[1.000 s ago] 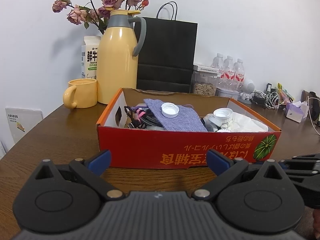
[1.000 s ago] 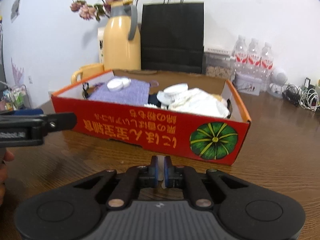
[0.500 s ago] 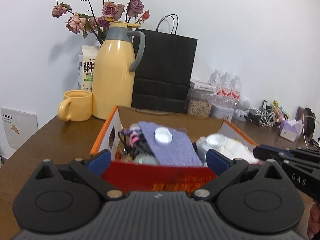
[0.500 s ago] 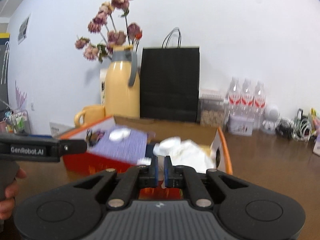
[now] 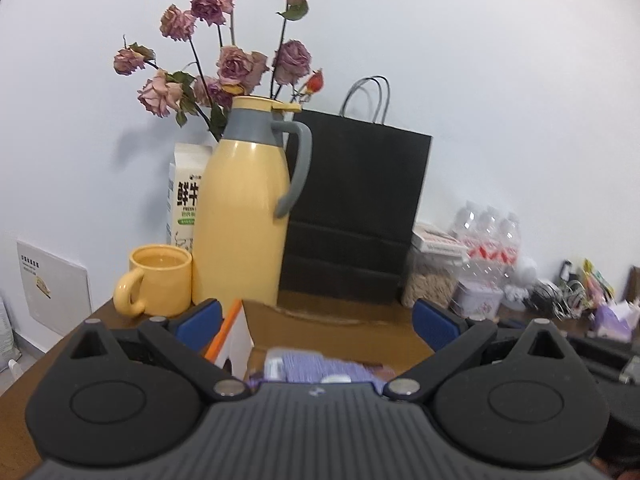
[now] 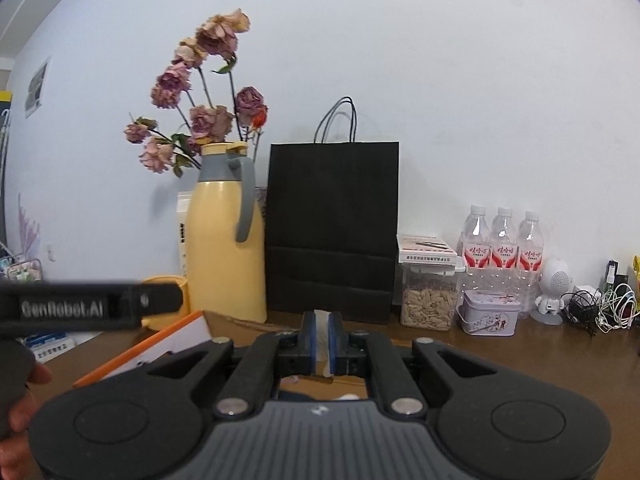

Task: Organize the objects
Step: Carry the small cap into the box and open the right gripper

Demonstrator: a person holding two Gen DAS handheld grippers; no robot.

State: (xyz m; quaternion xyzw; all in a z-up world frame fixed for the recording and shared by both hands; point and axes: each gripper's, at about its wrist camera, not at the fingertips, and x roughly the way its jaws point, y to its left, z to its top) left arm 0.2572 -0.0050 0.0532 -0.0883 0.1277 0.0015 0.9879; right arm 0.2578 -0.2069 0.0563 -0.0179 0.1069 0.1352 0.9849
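1. Against the white wall, the brown surface carries a yellow jug, a black paper bag, water bottles and a seed jar.
2. Nearest us sits the cardboard box, orange-edged, with a purple cloth lying inside; both tools hover above it.
3. Left tool: blue pads spread wide, nothing between them.
4. Right tool: clenched, with a thin white scrap, perhaps tissue, pinched between the pads; I cannot tell what it is.
5. Risks, to my eye: most of the box is hidden under both tools, so a blind descent could knock its wall; the two tools hang close together and might collide; the yellow mug just beside the box could be bumped.
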